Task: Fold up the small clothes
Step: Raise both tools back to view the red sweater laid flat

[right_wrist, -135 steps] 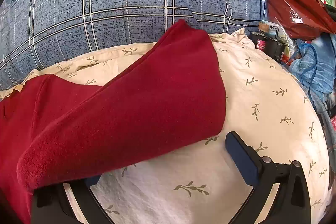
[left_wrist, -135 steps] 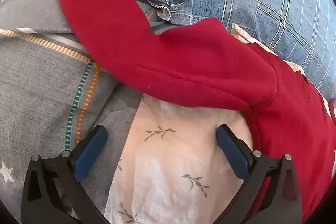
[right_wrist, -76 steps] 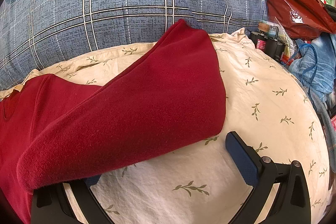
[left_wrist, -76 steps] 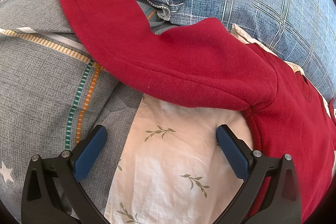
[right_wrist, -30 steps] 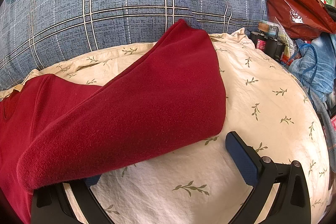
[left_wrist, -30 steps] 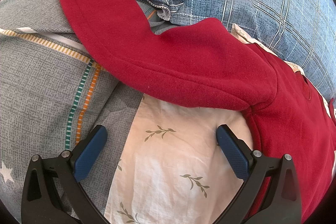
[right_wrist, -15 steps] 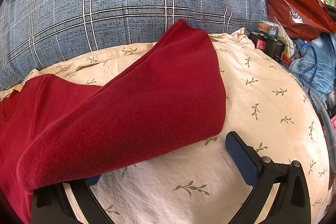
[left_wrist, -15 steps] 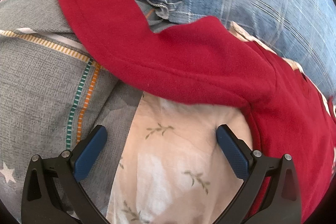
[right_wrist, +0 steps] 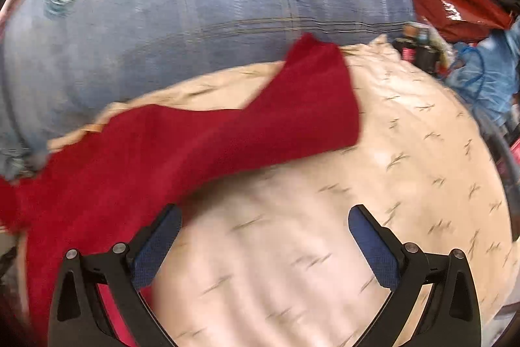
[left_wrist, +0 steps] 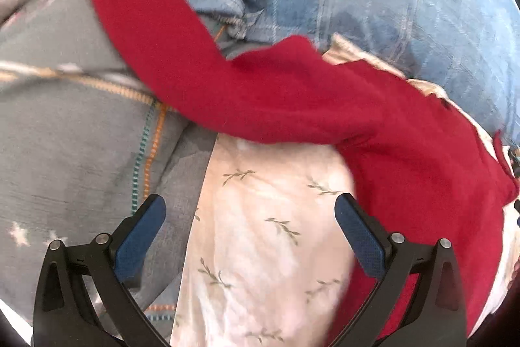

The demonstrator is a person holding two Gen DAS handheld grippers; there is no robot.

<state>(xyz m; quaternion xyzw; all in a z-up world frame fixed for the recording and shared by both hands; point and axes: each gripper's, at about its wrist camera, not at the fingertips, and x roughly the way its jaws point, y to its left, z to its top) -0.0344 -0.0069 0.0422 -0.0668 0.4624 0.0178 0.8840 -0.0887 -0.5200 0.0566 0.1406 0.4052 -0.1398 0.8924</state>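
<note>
Red fleece garment spread out, unfolded; both grippers empty above the bedding.

The red fleece long-sleeved garment (left_wrist: 406,158) lies flat on the cream leaf-print sheet (left_wrist: 260,233), one sleeve stretched over the grey striped quilt (left_wrist: 65,126), the other (right_wrist: 292,119) reaching toward the blue plaid pillow (right_wrist: 195,5), evidently laid open for folding; left gripper (left_wrist: 250,226) spread wide, holding nothing; right gripper (right_wrist: 265,234) likewise wide and empty, its left pad (right_wrist: 156,246) at the garment's edge, apparently positioned for a sleeve fold.
</note>
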